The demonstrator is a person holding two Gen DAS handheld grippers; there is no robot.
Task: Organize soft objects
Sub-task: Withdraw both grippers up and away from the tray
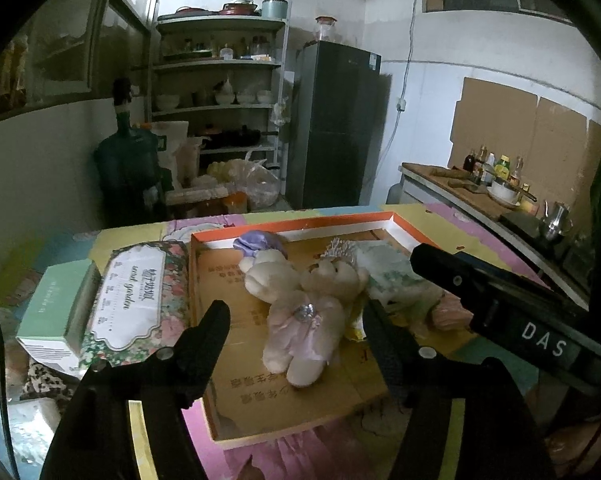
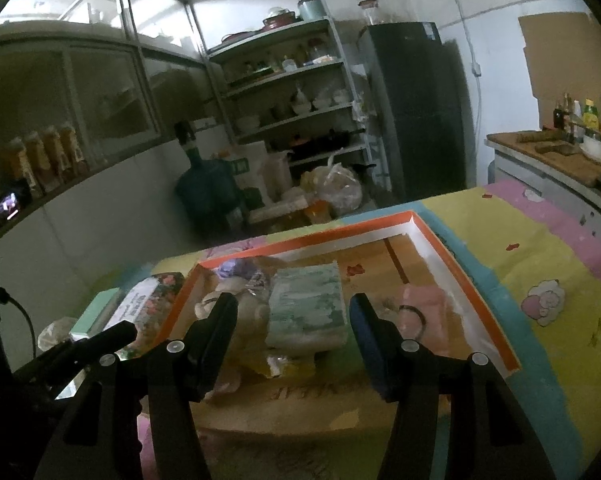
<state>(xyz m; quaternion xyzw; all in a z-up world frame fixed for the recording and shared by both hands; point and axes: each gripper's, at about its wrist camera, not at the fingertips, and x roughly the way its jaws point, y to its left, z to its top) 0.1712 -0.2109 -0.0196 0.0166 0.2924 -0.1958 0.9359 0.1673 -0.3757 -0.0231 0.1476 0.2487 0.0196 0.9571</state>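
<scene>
A shallow cardboard box with an orange rim [image 1: 396,216] [image 2: 480,292] lies on the table. In it are a cream teddy in a lilac dress [image 1: 300,320], a second cream bear with a purple hat [image 1: 260,268], a green-and-white soft pack [image 1: 392,276] [image 2: 306,308] and a pink cloth [image 2: 424,300]. My left gripper [image 1: 296,312] hovers open above the dressed teddy, its fingers apart from it. My right gripper [image 2: 292,308] stands open before the green-and-white pack; its dark finger [image 1: 436,264] shows over the box's right side.
A floral tissue pack [image 1: 140,296] and a mint-green carton [image 1: 56,312] lie left of the box. A colourful cartoon sheet [image 2: 540,264] covers the table. A counter with bottles [image 1: 492,176] runs at right; shelves [image 1: 220,80], a fridge [image 1: 340,120] and a water jug [image 1: 128,168] stand behind.
</scene>
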